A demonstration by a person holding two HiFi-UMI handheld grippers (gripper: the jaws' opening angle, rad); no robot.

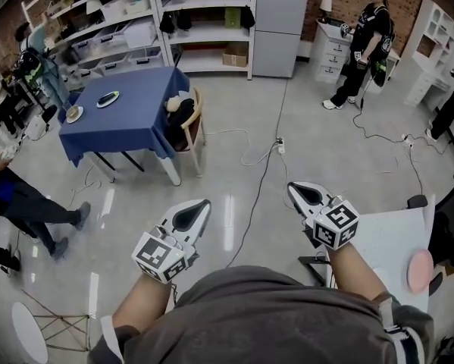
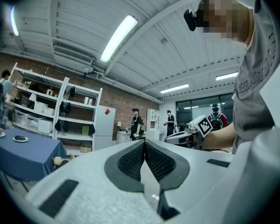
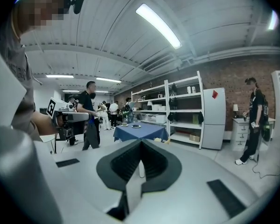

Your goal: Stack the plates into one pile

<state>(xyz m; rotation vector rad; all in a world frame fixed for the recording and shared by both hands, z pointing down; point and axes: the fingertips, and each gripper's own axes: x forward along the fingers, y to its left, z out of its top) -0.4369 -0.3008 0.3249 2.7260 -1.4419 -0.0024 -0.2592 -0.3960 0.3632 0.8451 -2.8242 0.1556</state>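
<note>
Nearest the head camera is the person's grey shirt [image 1: 264,317], with both forearms reaching out from it over the glossy floor [image 1: 234,127]. The left hand-held gripper [image 1: 203,204] is pressed together: in its own view the dark ribbed pads meet at the tips with nothing between them. The right hand-held gripper [image 1: 293,189] is likewise pressed together and pinches nothing. Both point out over bare floor, well apart from each other.

Just to the right of the right forearm stands a white worktop [image 1: 386,237]. A pink plate [image 1: 420,270] lies flat near its right edge, well clear of both grippers. A dark cable [image 1: 258,192] trails across the floor between the two grippers and runs away from the person.

Further off to the left stands a blue worktop [image 1: 136,116]. A dark plate [image 1: 108,98] lies on it, and a small plate [image 1: 73,114] sits near it, apart and closer to the edge, carrying something brown too small to make out. A chair [image 1: 192,123] with dark things heaped on it stands against that worktop's right side.

Along the far brick wall are white shelves [image 1: 204,32] and a tall white cabinet [image 1: 280,21]. A person in black [image 1: 363,48] stands to the right of them.
</note>
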